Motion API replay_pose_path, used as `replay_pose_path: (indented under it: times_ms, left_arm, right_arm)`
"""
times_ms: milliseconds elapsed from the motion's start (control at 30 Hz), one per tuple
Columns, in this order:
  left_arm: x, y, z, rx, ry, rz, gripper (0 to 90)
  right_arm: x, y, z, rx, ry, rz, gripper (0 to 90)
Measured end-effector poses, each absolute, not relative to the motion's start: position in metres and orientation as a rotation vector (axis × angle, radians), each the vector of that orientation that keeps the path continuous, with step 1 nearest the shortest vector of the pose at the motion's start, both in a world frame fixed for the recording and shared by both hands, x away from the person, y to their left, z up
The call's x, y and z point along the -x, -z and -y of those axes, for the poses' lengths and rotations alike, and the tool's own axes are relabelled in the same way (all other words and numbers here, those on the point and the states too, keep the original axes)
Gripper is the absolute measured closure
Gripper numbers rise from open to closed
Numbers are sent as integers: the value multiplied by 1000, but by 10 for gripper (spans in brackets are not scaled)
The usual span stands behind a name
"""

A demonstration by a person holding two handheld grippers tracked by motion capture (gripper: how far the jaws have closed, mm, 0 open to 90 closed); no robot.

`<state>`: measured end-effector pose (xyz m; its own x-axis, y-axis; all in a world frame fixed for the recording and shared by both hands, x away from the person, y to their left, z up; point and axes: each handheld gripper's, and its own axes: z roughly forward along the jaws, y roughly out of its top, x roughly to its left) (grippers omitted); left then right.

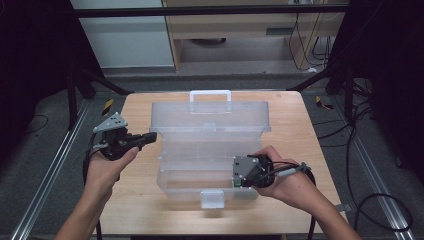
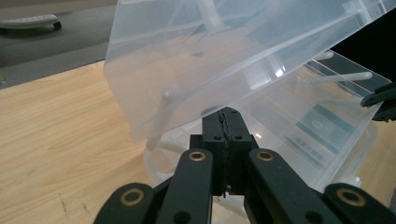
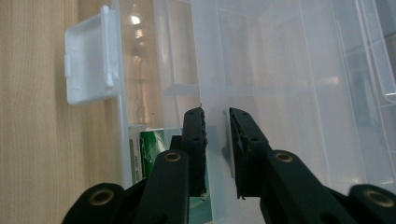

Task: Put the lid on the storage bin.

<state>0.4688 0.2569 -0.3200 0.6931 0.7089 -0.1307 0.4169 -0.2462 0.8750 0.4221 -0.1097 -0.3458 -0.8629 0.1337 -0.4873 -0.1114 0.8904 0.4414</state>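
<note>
Two hands come in from the bottom of the high view, each with one gripper. Right gripper (image 1: 239, 175) sits at the front right of one clear plastic toolbox (image 1: 210, 145); in the right gripper view its two jaws stand apart with a thin clear wall of the box between them, and I cannot tell if the pads touch it. Left gripper (image 1: 150, 137) is at the left end of the box, near the lid (image 1: 210, 116). In the left gripper view its two jaws are pressed together w/ nothing seen between them, tips just under the lid's lower edge; touching or not, cannot tell.

The toolbox stands about in the middle of one wooden table (image 1: 290, 125). The lid is raised and tilted back, w/ one handle (image 1: 210, 95) at the far side. One white latch (image 1: 212, 198) hangs at the front edge of the box, near the table's front edge. Inside the box, at the front right, is one green item (image 3: 152, 154), partly hidden, so I cannot say what it is.

Room: bare wood strips lie left and right of the box, the right one wider. The far edge is close behind the handle. Around the table are grey floor, 2 metal rails and some cables.
</note>
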Motion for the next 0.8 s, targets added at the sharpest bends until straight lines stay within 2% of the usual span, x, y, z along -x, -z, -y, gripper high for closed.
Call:
replay_pose_path:
  times_ms: [433, 800]
  left_arm:
    - [-459, 327, -257, -1890, -357, -865, 895]
    - [-453, 335, -256, -1907, -343, -857, 895]
  right_arm:
    - [-413, 346, 111, -64, -721, -2517, 672]
    - [-406, 338, 118, -114, -744, -2485, 663]
